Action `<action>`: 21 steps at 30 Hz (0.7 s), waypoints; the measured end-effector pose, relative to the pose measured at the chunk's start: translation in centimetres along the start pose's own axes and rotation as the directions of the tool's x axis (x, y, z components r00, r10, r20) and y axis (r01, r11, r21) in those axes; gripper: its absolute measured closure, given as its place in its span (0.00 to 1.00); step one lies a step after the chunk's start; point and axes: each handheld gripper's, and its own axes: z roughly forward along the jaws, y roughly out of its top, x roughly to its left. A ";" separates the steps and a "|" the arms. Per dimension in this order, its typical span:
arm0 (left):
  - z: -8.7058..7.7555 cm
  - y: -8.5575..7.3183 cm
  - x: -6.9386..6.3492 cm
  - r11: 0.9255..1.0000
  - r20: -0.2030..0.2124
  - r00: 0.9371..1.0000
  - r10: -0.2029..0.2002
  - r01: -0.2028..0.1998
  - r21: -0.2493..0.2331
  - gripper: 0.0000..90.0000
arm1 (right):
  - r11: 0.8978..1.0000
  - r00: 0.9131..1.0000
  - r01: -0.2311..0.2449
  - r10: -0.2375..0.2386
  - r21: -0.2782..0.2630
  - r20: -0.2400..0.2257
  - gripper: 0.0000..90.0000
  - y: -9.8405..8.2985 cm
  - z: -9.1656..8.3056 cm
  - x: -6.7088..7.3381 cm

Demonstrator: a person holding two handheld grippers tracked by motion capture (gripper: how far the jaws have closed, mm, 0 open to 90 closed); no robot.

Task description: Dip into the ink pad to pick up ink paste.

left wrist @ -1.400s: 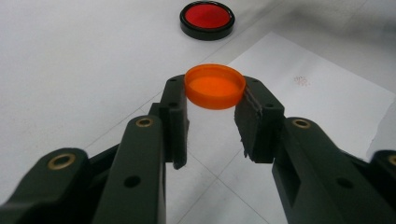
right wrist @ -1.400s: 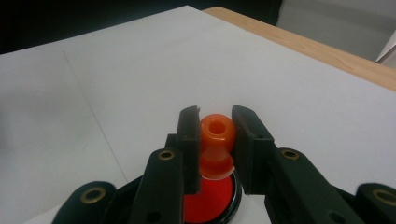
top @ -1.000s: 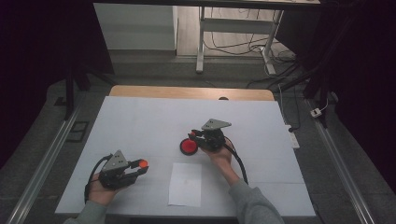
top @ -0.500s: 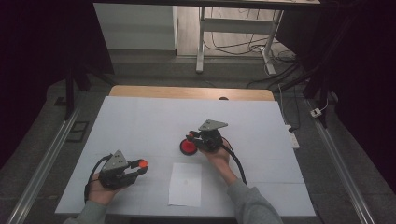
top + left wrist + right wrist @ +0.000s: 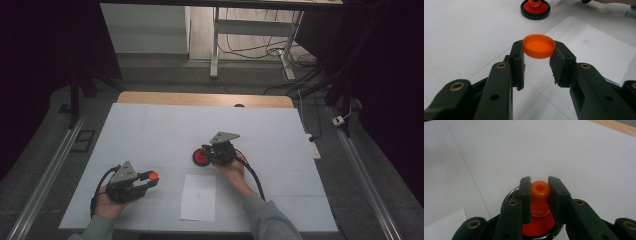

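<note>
My left gripper [image 5: 149, 179] rests at the near left of the white table, shut on a flat orange cap [image 5: 153, 175]; in the left gripper view its pads clamp the cap's [image 5: 539, 46] rim from both sides. My right gripper [image 5: 207, 154] is at the table's middle, shut on an orange stamp knob [image 5: 539, 188] that stands on a red ink pad [image 5: 200, 158] in a round black case [image 5: 537, 225]. The left gripper view has the pad [image 5: 535, 10] farther off. A white paper sheet [image 5: 199, 197] lies between the hands and bears a faint red mark [image 5: 586, 41].
The white tabletop [image 5: 150, 130] ends in a wooden strip [image 5: 200, 98] at the far side, with a small dark object [image 5: 239, 105] on it. Metal rails run along both sides. A power strip [image 5: 314, 146] and cables lie off the right edge.
The right gripper has edged slightly left and nearer the person, still over the red pad. The left hand and its cap have stayed put.
</note>
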 end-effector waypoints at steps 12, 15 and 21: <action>-0.1 0.0 -0.1 1.000 -0.001 1.000 0.001 -0.001 0.002 0.72 | 1.000 1.000 0.025 -0.025 0.000 0.018 0.81 -0.2 -0.1 0.3; 0.0 0.1 -0.2 1.000 0.000 1.000 0.003 -0.003 0.002 0.72 | 1.000 1.000 0.023 -0.023 -0.008 0.018 0.81 -0.3 -0.1 0.3; -0.1 0.1 -0.1 1.000 0.001 1.000 0.003 -0.003 0.000 0.72 | 1.000 1.000 0.012 -0.012 -0.017 0.012 0.81 -0.4 -0.1 0.2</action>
